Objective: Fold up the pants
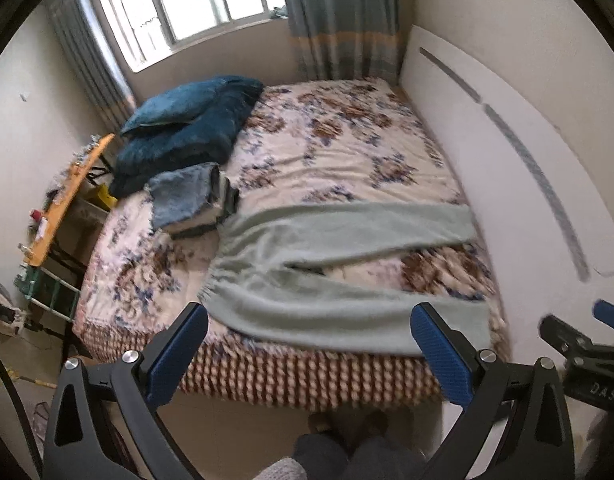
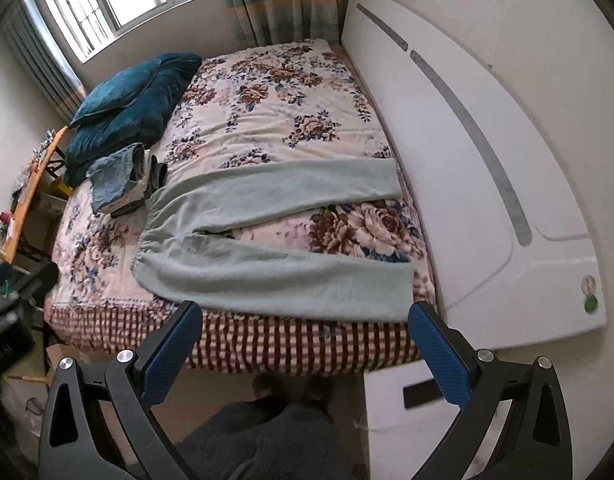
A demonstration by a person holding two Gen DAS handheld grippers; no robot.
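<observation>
Pale green pants (image 1: 339, 272) (image 2: 267, 240) lie spread flat on the floral bed, waistband at the left, the two legs splayed apart toward the right. My left gripper (image 1: 309, 316) is open and empty, held above the bed's near edge in front of the near leg. My right gripper (image 2: 305, 314) is open and empty too, above the same edge; it shows at the far right of the left wrist view (image 1: 579, 344). Neither touches the pants.
A stack of folded clothes with jeans on top (image 1: 191, 200) (image 2: 123, 176) lies left of the waistband. Blue pillows (image 1: 187, 124) (image 2: 127, 104) are behind it. A white headboard (image 2: 467, 160) stands at the right, a cluttered desk (image 1: 63, 200) at the left, a white nightstand (image 2: 407, 400) below.
</observation>
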